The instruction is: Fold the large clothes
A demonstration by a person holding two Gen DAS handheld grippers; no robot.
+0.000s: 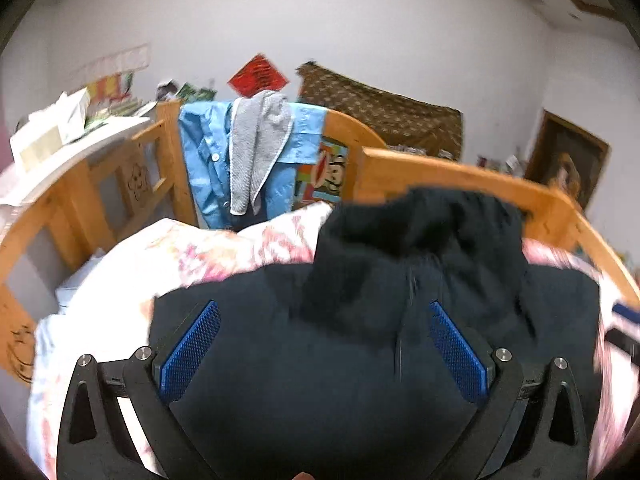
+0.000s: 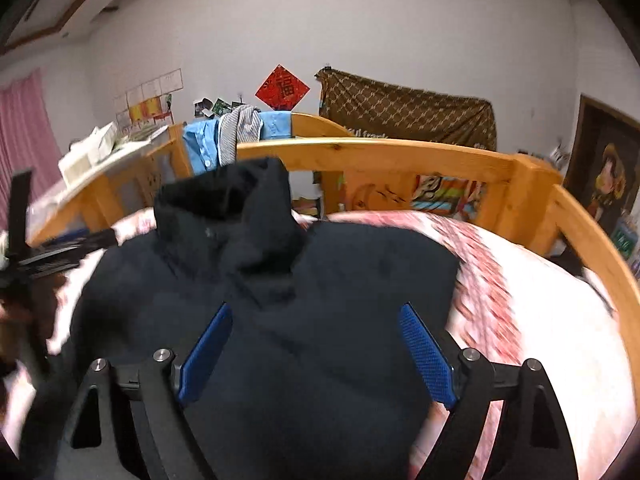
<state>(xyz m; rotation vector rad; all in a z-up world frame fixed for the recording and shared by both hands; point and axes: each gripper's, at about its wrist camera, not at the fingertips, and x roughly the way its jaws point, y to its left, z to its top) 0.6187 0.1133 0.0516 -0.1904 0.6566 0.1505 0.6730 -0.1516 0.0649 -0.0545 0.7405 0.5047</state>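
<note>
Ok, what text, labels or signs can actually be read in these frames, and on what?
"福": red diamond wall sign.
"...frank", partly legible: lower edge of the brown patterned cloth.
Papers on the wall, bed panel cartoon, framed picture: too blurred to read.
Dark hooded jacket: no text visible.

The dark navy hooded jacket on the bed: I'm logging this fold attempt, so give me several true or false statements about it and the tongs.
1. The dark navy hooded jacket lies on the pink floral bedsheet. True.
2. The left tongs are clamped on the jacket. False: their blue pads are spread apart, gripping nothing.
3. The right tongs are open. True.
4. The hood points towards the wooden bed rail. True.
5. A grey towel lies on the jacket. False: it hangs over the light blue shirt on the bed frame.
</note>
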